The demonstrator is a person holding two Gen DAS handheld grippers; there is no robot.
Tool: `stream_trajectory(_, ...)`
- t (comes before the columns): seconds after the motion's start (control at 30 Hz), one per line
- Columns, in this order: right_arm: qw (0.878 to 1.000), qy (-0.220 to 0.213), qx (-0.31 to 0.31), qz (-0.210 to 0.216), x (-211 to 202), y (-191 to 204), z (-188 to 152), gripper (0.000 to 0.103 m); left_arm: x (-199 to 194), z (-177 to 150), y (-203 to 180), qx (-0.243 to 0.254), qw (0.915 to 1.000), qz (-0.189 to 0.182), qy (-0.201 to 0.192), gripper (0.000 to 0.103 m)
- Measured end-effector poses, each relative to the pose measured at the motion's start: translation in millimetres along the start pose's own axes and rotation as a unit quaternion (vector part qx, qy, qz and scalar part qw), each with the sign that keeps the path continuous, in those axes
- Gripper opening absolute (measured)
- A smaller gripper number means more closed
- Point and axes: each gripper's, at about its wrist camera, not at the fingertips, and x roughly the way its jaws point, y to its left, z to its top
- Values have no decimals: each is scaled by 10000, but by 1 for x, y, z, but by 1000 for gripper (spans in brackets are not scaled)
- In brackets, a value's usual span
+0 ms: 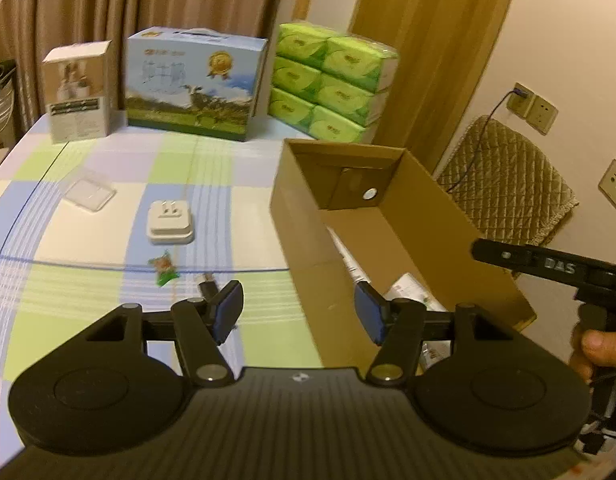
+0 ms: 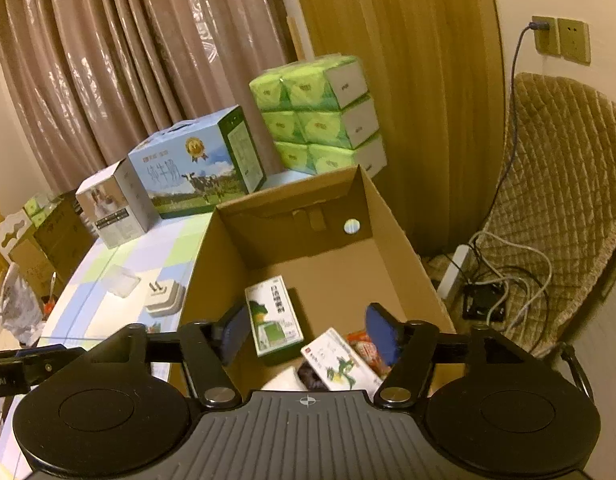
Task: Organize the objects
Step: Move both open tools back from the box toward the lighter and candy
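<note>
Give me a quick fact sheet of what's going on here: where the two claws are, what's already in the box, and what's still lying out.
left claw: open, empty, above the box's near-left wall
right claw: open, empty, above the box's inside
cardboard box: open-topped, on the table's right side
in the box: green-and-white carton, white carton, red packet
still on the table: white plug adapter, clear plastic case, small green packet
at the back: milk box, green tissue packs

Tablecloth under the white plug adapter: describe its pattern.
The tablecloth is a check of pale green, blue, lilac and cream squares, clearest in the left wrist view.
</note>
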Motion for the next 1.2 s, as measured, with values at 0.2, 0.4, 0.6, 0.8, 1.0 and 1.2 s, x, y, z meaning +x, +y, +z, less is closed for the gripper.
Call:
stream_trajectory(0.2, 9999, -56, 13, 105, -21, 17, -5, 91, -18, -10, 18, -110, 9999, 114, -19, 60)
stream_trajectory(0.4, 9990, -291, -152, 290, -43, 51, -6, 101, -41, -24, 43, -233, 9990, 386, -53, 72)
stream_trajectory(0.6, 9973, -313, -253, 619, -57, 91, -17, 101, -64, -35, 74, -430, 9966, 696, -105, 85)
stream_trajectory(0.8, 9958, -182, -441, 781, -58, 124, -33, 101, -87, -42, 102, -588, 9928, 1018, -225, 97)
stream_trajectory(1.0, 9943, 25, -575, 897, -53, 147, -48, 101, -105, -46, 117, -574, 9901, 1239, -314, 101)
stream_trajectory(1.2, 9922, 143, -726, 1002, -53, 165, -60, 101, -114, -50, 127, -542, 9889, 1348, -308, 102)
